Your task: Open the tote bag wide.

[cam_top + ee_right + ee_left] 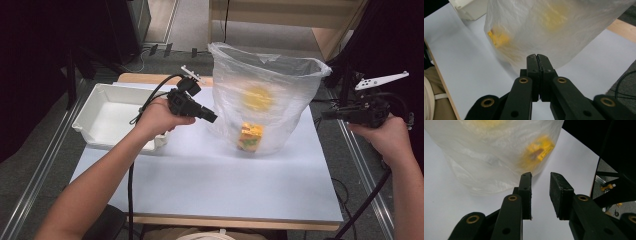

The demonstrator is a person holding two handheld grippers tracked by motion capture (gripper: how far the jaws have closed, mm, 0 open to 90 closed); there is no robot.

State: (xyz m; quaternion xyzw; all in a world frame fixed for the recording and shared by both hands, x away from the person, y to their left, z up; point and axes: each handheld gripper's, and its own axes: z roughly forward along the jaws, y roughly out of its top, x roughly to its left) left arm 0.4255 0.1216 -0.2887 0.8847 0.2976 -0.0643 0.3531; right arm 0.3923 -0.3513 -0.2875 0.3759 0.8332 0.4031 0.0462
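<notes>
A translucent plastic bag stands upright on the white table, mouth open at the top. Through its wall show a yellow packet at the bottom and a yellow round thing higher up. My left gripper hovers just left of the bag, jaws open and empty; the bag and the packet lie ahead of it. My right gripper is held off the bag's right side, jaws shut on nothing, facing the bag and packet.
A white tray sits at the table's left, partly under the left hand. Metal rails run along both table sides. Black stands and cables crowd the far corners. A wooden edge borders the table.
</notes>
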